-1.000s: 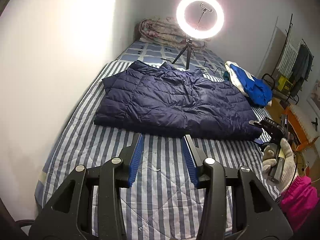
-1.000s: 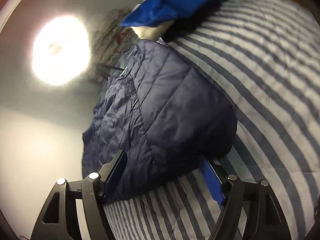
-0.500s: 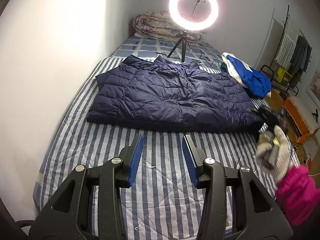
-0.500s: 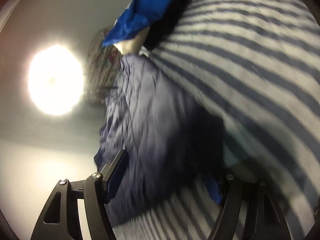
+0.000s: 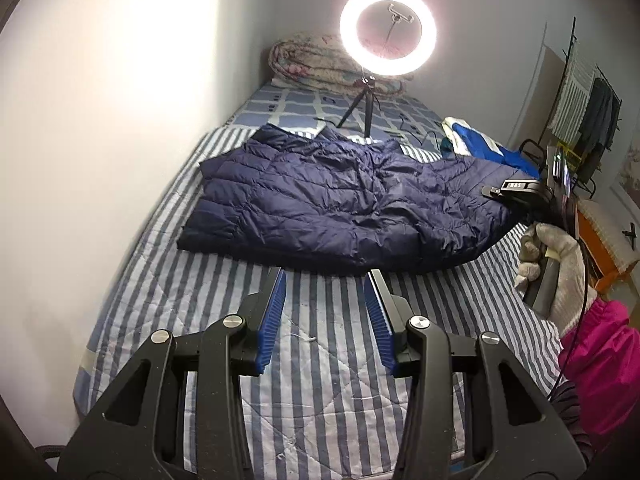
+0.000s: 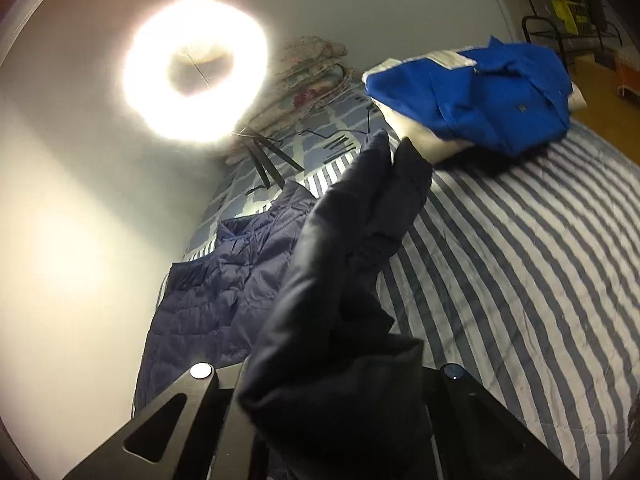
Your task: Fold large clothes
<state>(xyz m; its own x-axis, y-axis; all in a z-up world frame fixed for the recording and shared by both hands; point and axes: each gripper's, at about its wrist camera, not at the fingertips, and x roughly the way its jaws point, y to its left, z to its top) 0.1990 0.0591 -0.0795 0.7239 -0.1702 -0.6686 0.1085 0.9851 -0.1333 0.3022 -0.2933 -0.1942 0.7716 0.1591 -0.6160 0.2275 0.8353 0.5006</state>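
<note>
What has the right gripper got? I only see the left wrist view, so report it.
Observer: The right gripper is closed on a bunched edge of the navy jacket. The fabric hides its fingertips.
Operator: Tell me how that edge sits.
Observer: It stands up off the striped bedsheet, while the rest of the jacket lies flat toward the wall.
Operator: Check the blue garment.
Observer: The blue garment rests on top of a dark item that I cannot identify.
</note>
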